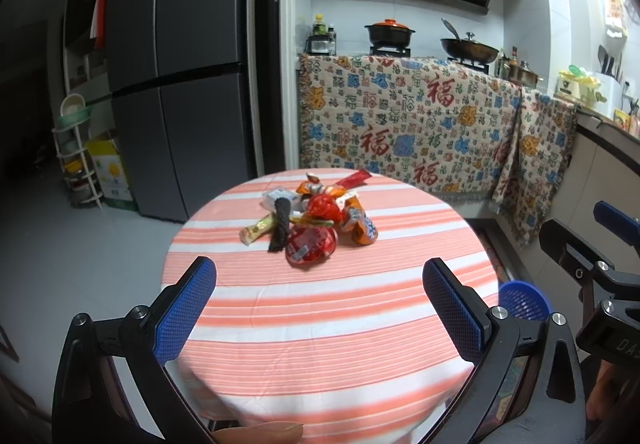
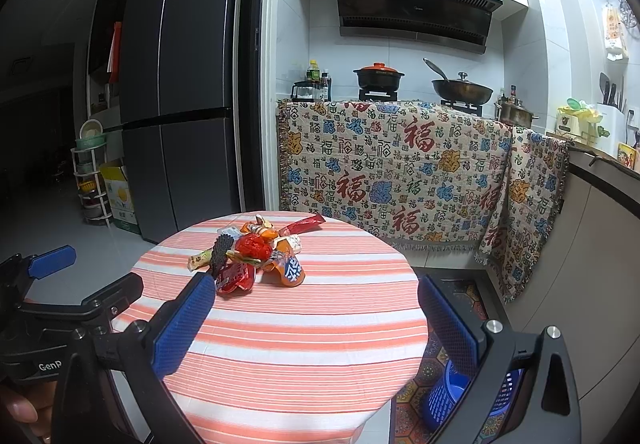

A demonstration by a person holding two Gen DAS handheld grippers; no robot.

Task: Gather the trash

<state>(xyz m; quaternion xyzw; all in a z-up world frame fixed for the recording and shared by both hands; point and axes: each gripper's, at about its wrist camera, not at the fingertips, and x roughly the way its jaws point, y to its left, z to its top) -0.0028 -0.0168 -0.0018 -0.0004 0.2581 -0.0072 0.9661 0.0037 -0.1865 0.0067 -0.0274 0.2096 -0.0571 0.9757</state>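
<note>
Two black tongs with blue ribbed pads, the left gripper (image 1: 320,300) and the right gripper (image 2: 316,318), both hang with their fingers spread wide apart and nothing between them, over the near half of a round table covered in an orange-and-white striped cloth (image 1: 320,328).

One heap of crumpled snack wrappers (image 1: 316,222) lies on the far half of the table, well apart from both tongs. The wrappers overlap too much for an exact count. A shiny red packet (image 1: 310,246) sits nearest, with one black ribbed strip (image 1: 280,224) and one pale yellow stick pack (image 1: 256,230) to its left, and an orange pouch with blue print (image 1: 362,230) to its right.

One blue perforated plastic basket (image 2: 448,396) stands on the patterned floor mat beside the table's right edge.

Behind the table are a tall dark grey fridge (image 1: 180,56) and a counter draped with a printed blanket (image 1: 404,124). The striped cloth is bare from the heap to the near rim.
</note>
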